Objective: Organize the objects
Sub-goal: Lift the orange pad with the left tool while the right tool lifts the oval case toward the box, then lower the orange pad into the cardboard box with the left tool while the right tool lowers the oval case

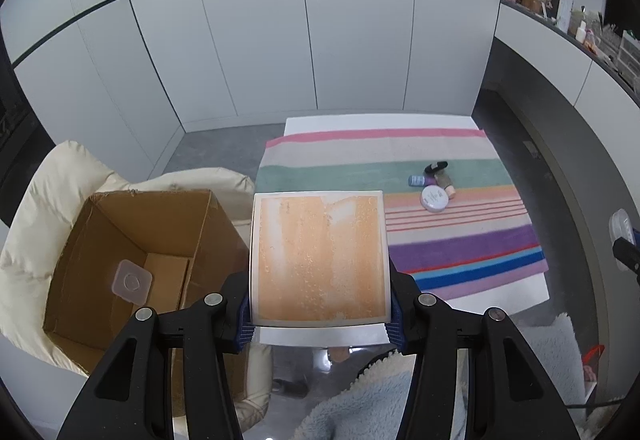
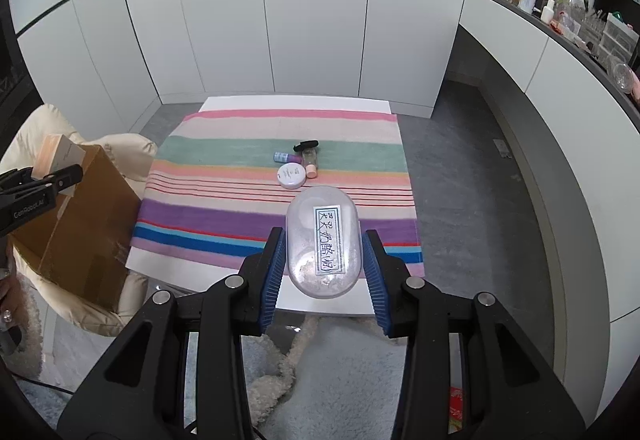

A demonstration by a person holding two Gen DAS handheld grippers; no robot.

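My left gripper (image 1: 321, 314) is shut on a flat orange-and-white box (image 1: 320, 256), held in the air just right of an open cardboard box (image 1: 132, 264). A small clear plastic container (image 1: 132, 279) lies inside the cardboard box. My right gripper (image 2: 323, 268) is shut on an oval clear plastic case with a label (image 2: 323, 244), held over the near edge of the striped cloth (image 2: 224, 208). A round white compact (image 2: 292, 176), a purple bottle (image 2: 287, 157), a small jar with a peach cap (image 2: 310, 162) and a black item (image 2: 306, 146) lie clustered on the cloth.
The cloth covers a low white table (image 2: 320, 304). The cardboard box (image 2: 76, 224) rests on a cream padded chair (image 1: 44, 196) to the left. White cabinets stand behind. A cluttered shelf (image 2: 560, 20) runs along the right. Fluffy rug (image 2: 344, 392) lies below.
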